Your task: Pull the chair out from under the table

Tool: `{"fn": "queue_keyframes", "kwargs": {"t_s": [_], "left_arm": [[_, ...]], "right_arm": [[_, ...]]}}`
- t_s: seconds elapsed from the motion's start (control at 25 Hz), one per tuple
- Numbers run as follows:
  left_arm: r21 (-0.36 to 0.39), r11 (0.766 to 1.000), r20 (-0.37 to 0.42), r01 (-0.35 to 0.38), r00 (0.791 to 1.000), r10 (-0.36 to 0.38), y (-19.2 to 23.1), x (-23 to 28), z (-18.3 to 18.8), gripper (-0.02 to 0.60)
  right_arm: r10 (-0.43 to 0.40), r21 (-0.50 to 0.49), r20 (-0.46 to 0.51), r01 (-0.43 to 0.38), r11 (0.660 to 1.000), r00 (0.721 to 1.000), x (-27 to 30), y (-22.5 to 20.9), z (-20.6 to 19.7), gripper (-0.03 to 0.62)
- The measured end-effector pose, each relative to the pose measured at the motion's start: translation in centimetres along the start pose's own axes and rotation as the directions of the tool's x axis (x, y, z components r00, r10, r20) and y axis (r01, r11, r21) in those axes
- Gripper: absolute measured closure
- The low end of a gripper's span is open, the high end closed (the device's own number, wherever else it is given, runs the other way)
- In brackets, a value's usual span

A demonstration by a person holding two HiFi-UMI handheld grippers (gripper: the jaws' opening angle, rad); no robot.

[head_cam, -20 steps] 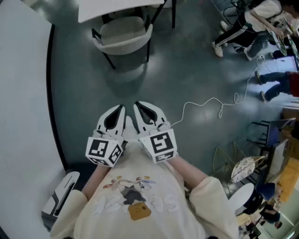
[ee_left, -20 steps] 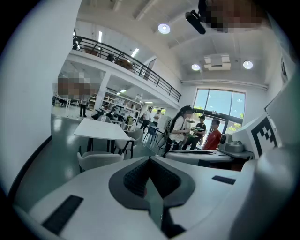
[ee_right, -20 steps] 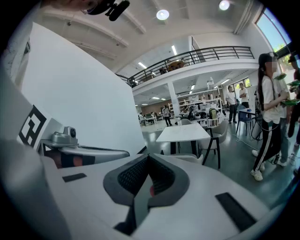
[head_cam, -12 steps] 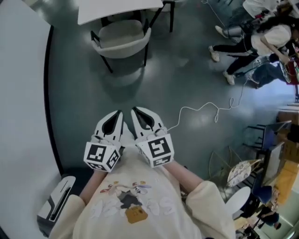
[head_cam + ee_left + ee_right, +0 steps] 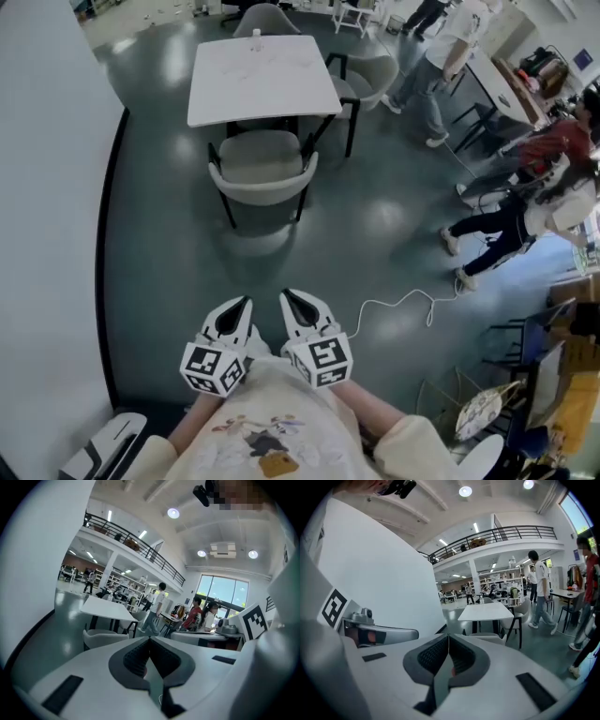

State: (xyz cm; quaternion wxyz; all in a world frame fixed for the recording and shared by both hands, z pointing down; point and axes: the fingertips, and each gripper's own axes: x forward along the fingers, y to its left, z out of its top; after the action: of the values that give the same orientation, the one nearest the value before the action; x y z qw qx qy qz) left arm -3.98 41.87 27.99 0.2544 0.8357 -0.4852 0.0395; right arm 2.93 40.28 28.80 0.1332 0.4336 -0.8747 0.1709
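A pale grey chair [image 5: 262, 178] on black legs stands with its seat partly under the near edge of a white square table [image 5: 261, 77]. The same chair [image 5: 101, 637] shows low in the left gripper view, and the chair [image 5: 490, 637] and table [image 5: 485, 611] sit ahead in the right gripper view. My left gripper [image 5: 236, 307] and right gripper [image 5: 292, 298] are side by side close to my body, well short of the chair. Both are shut with nothing between the jaws.
A white wall [image 5: 47, 216] runs along the left. A white cable [image 5: 398, 302] lies on the grey floor to my right. Several people [image 5: 506, 220] and more tables and chairs [image 5: 375, 70] stand at the right and back. A white device [image 5: 94, 455] sits by my left foot.
The head view has tilted up, so the table's top and the far room now show. The chair sits lower in the picture. Both grippers stay together near my body, still shut.
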Motion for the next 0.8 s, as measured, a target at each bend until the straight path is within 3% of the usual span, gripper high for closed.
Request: {"fn": "queue_keyframes", "kwargs": {"t_s": [0.24, 0.44, 0.8], "left_arm": [[0.003, 1.0, 0.01, 0.018, 1.0, -0.018, 4.5, -1.4, 1.9, 0.574], [0.009, 0.999, 0.005, 0.043, 0.999, -0.043, 5.8, -1.8, 2.6, 0.574], [-0.015, 0.999, -0.01, 0.046, 0.999, -0.046, 8.7, 2.9, 3.8, 0.574]], "right_arm": [[-0.021, -0.006, -0.001, 0.021, 1.0, 1.0, 3.4, 1.7, 1.2, 0.586], [-0.047, -0.004, 0.008, 0.047, 0.999, 0.999, 4.5, 2.7, 2.2, 0.586], [-0.047, 0.015, 0.0, 0.047, 0.999, 0.999, 9.6, -1.5, 3.7, 0.586]]}}
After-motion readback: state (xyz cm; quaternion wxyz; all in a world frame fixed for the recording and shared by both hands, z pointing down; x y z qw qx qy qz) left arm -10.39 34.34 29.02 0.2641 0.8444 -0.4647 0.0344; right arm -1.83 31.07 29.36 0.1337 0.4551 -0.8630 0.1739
